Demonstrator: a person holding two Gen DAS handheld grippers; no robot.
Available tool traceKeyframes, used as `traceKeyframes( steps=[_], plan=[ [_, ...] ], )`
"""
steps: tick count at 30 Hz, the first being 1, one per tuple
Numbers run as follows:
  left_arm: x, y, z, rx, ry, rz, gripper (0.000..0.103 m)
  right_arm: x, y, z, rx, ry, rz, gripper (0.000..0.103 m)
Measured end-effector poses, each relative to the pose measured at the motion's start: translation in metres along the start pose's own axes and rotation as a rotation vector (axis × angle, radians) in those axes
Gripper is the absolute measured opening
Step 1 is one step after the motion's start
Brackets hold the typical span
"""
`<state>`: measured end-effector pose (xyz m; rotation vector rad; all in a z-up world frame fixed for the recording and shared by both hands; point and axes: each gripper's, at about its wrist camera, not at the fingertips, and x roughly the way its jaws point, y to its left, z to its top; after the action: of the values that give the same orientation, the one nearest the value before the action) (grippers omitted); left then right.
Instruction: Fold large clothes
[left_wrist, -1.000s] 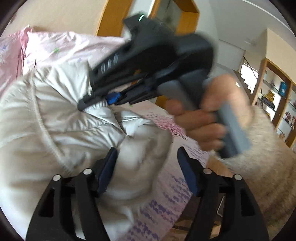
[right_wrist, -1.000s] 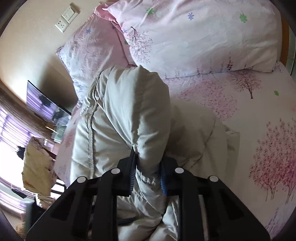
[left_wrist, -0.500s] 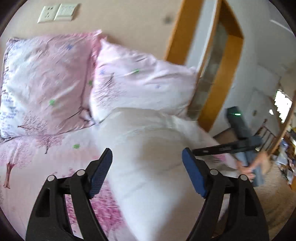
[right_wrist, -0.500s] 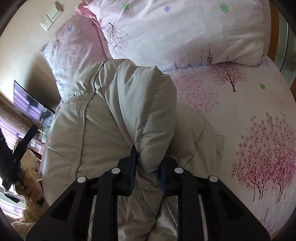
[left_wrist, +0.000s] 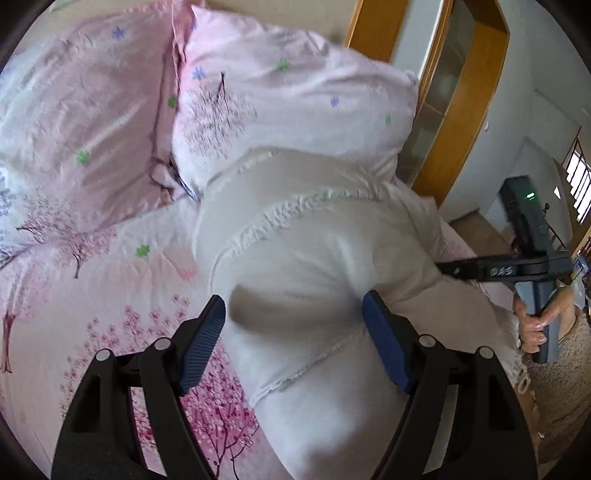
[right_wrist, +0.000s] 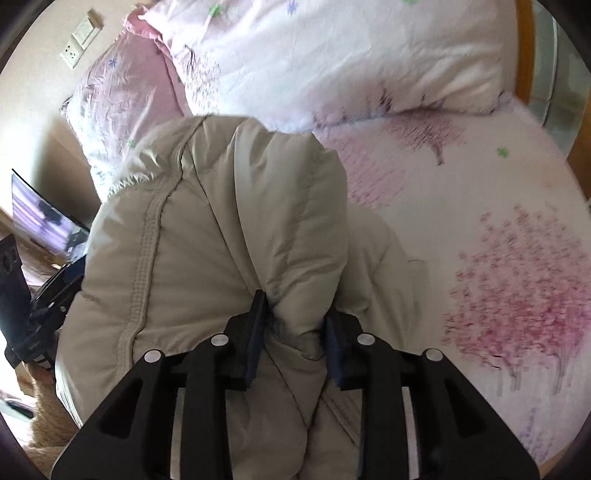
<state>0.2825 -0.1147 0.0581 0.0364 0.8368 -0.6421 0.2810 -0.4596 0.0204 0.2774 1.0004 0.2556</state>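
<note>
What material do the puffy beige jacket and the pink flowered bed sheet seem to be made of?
Puffy beige jacket: probably a smooth synthetic shell with soft padding; it has a faint sheen, stitched seams and bulging sections. Pink flowered bed sheet: likely matte woven cotton or a blend; it shows fine wrinkles and printed blossoms.

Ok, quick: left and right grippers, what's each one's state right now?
Left gripper: open, jaws wide over the puffy jacket, holding nothing.
Right gripper: jaws just opening, jacket fold between the pads.

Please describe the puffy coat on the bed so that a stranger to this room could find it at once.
Look at the bed sheet with pink blossom trees, below the two pink pillows. The padded jacket lies bunched against the pillows. It alone is plain cream-beige and quilted, without print, and the right gripper has a fold of it between its fingers.
</note>
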Motion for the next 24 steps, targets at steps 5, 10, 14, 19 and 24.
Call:
traceKeyframes(
  steps=[5,10,14,19,24],
  plan=[
    [0.008,-0.002,-0.004,0.013,0.022,0.015,0.077,-0.042,-0.002,-0.009,0.004,-0.150,0.001,0.030],
    [0.011,-0.007,-0.006,0.024,0.028,0.032,0.078,-0.053,0.013,-0.024,-0.060,-0.187,0.027,0.026],
    [0.011,-0.005,-0.007,0.019,0.028,0.021,0.078,-0.030,0.015,-0.035,-0.072,-0.131,0.003,0.026],
    [0.013,-0.004,-0.010,0.008,0.025,0.000,0.080,-0.010,0.004,-0.049,-0.010,-0.124,0.039,0.025],
    [0.017,-0.001,-0.014,-0.010,0.032,-0.027,0.085,0.000,-0.003,-0.063,0.016,-0.142,0.059,0.025]
  ],
)
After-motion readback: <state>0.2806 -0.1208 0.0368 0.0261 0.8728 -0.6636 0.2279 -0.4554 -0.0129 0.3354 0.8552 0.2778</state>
